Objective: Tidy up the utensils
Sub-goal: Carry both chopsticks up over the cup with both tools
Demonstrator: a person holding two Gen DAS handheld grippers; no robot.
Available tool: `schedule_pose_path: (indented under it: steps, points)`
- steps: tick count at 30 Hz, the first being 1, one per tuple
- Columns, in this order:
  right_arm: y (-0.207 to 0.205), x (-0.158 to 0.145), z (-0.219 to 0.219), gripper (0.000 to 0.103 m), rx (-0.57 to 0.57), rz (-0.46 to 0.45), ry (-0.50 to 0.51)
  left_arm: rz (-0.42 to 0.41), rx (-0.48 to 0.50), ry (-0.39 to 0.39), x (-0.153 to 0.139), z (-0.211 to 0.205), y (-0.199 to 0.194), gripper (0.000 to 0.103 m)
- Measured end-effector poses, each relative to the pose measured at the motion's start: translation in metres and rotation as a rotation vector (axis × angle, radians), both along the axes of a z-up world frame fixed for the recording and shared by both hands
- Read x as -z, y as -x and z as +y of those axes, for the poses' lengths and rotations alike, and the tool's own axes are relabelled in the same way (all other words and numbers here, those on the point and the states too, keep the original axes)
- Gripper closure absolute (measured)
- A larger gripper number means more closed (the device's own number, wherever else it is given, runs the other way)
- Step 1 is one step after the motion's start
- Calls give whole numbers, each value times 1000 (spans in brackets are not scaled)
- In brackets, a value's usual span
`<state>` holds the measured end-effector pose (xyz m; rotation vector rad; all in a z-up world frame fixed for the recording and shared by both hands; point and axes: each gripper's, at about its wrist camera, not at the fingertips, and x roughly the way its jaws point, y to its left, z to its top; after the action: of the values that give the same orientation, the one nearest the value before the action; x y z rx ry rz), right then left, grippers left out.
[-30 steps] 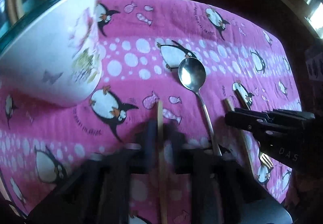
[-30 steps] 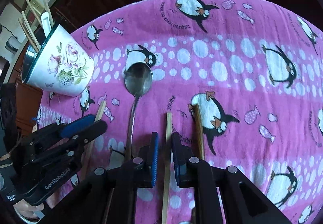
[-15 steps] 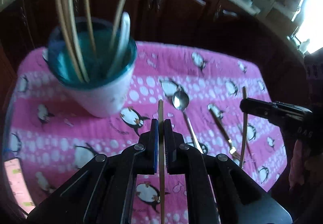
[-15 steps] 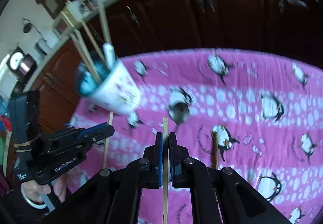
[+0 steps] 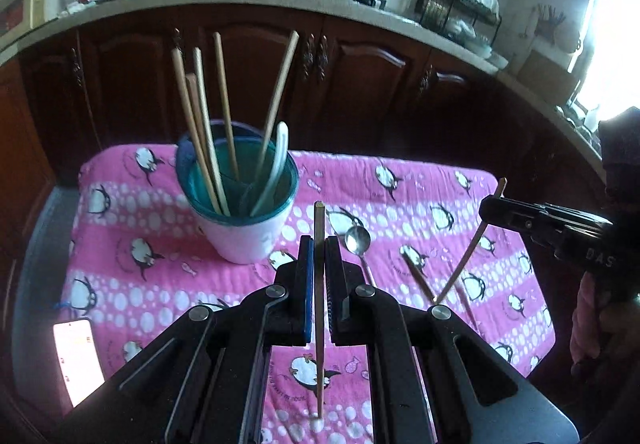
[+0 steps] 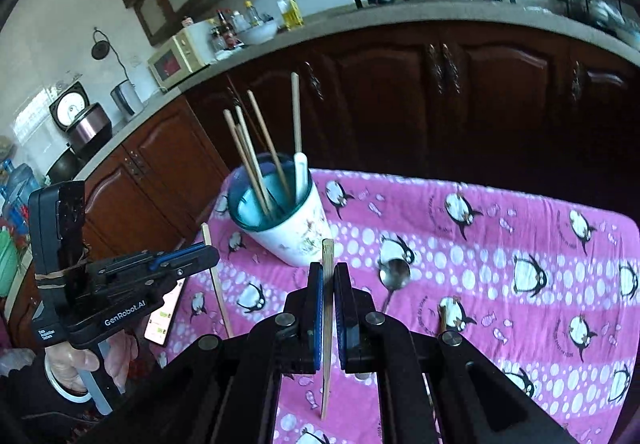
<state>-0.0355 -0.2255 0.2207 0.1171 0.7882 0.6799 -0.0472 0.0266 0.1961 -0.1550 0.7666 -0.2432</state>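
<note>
A pink cloth [image 5: 132,284] carries the cup [image 5: 240,212] near its far left corner. One chopstick [image 5: 319,296] is clamped in the left gripper [image 5: 318,256], another chopstick [image 6: 328,308] in the right gripper [image 6: 328,284]; each should be steered tip-down over the cup's rim before release.

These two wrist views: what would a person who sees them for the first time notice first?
First, each gripper is shut on one wooden chopstick, the left gripper and the right gripper, both held above the pink penguin cloth. Next, the white cup with a teal rim stands at the far left of the cloth, already holding several chopsticks and a white spoon. A metal spoon lies on the cloth to its right.
</note>
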Motion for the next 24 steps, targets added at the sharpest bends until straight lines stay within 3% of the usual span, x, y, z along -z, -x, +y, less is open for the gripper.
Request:
schedule_pose_path:
  steps: [17,24]
  points:
    - [-5,-67,17,98,-45,-130,-54,-123,-88,91,-76,70,15,99]
    - [-16,-93,20,98,-41,-171,-89,-196,-151,75,-111,95,7,99]
